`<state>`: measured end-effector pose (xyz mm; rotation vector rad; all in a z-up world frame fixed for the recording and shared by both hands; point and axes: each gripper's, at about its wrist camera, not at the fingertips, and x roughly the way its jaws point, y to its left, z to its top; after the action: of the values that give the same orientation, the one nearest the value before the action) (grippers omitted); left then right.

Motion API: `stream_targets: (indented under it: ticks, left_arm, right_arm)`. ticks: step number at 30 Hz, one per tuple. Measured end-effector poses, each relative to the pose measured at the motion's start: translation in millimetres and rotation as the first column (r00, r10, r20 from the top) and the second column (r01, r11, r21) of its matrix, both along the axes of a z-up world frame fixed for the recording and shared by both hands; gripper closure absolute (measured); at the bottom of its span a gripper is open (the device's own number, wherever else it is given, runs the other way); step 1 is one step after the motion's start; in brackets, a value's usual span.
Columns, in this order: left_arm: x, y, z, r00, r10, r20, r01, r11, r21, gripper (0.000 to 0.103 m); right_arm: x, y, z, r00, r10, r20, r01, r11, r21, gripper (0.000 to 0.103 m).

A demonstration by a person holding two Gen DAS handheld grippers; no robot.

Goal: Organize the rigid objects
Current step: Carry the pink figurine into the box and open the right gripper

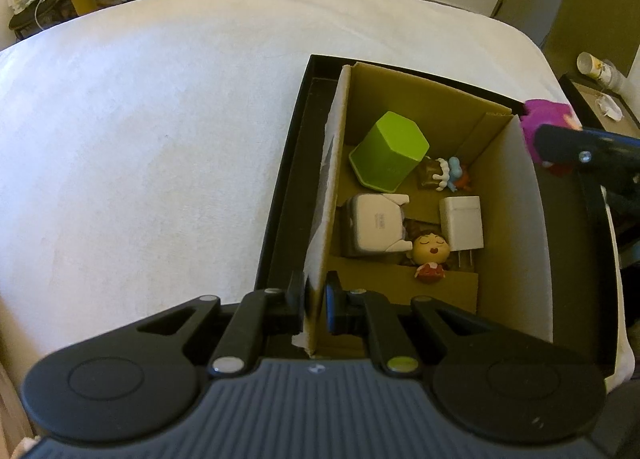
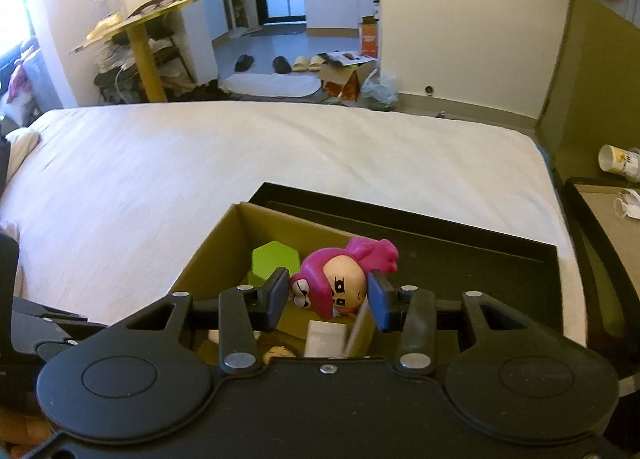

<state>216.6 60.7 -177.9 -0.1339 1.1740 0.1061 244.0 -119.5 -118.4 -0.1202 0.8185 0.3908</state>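
Now pink figurine [image 2: 340, 285] sits clamped in right hand-held gripper [image 2: 329, 299].

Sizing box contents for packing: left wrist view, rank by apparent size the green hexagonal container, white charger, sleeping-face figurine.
1. green hexagonal container
2. white charger
3. sleeping-face figurine
All lie in the cardboard box at similar depth, so the order looks reliable.

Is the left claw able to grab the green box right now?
Probably not yet: the left claw is shut on the cardboard box wall. The green box lies uncovered inside, so it must let go first.
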Motion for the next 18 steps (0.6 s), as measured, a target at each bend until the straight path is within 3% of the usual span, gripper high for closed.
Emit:
stream_targets:
  ticks: [18]
  left_arm:
    - [0.8,6.0,-1.0,1.0,0.013,0.004,-0.013,0.999,-0.041,0.093]
  right_arm:
    - [0.7,34.2,-30.8,0.992,0.076,-0.102,-0.08,0.996,-0.029,0.061]
